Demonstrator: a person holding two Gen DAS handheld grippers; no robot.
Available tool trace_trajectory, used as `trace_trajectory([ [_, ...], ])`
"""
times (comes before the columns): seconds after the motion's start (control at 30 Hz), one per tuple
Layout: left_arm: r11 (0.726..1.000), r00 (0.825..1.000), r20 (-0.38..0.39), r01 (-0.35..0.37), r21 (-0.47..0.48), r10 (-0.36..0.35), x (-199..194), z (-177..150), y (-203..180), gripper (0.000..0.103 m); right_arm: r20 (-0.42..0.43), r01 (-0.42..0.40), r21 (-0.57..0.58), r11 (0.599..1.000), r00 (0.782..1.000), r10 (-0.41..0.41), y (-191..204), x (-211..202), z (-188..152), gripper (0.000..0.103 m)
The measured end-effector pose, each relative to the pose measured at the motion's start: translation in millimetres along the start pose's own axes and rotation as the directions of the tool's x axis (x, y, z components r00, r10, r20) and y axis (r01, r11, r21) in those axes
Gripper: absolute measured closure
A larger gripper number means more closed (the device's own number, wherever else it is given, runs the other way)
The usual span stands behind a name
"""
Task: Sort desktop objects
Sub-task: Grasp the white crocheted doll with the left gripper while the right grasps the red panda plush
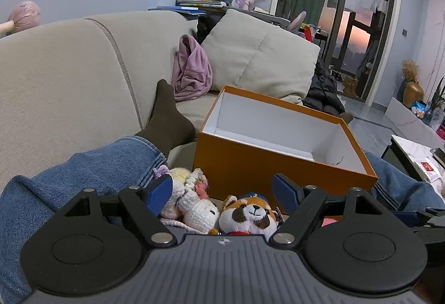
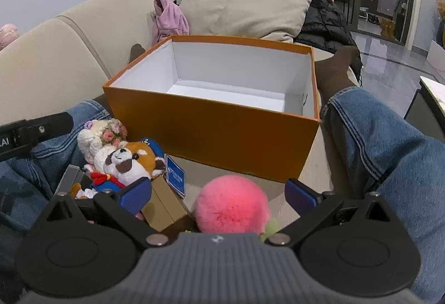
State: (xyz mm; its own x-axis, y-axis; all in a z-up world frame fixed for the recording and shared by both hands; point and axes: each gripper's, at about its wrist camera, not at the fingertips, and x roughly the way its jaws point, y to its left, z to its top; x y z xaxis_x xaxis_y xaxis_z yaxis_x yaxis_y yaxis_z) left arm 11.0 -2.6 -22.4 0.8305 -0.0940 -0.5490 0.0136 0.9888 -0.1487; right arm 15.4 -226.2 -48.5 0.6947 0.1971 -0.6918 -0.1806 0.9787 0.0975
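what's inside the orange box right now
Nothing visible: the orange box shows only white walls and a bare white floor. Its near wall hides the closest strip of floor, so that part can't be checked.

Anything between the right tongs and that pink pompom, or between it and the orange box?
Nothing visible. The right tongs are open with the pink pompom between their fingers, not gripped. Only bare sofa lies before the open, empty orange box.

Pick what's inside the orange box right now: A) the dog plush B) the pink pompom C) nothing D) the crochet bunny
C: the orange box shows only bare white walls and floor, while the pink pompom, dog plush and crochet bunny all lie outside it, on the near side.
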Motion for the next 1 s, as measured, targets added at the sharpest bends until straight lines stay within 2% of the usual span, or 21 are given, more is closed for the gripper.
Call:
trace_trajectory([
  [0.83, 1.0, 0.999, -0.034, 0.005, 0.011, -0.005, 6.3, -1.4, 1.0, 0.01, -0.041, 0.006, 0.003, 1.0, 0.999, -0.006, -0.9, 5.9, -1.0, 0.001],
  [1.0, 1.0, 0.998, -0.059, -0.002, 0.011, 0.003, 10.0, -1.6, 6.9, 0.01, -0.039, -0.039, 0.009, 0.999, 0.998, 0.039, -3.2, 8.5, 0.4, 0.001],
])
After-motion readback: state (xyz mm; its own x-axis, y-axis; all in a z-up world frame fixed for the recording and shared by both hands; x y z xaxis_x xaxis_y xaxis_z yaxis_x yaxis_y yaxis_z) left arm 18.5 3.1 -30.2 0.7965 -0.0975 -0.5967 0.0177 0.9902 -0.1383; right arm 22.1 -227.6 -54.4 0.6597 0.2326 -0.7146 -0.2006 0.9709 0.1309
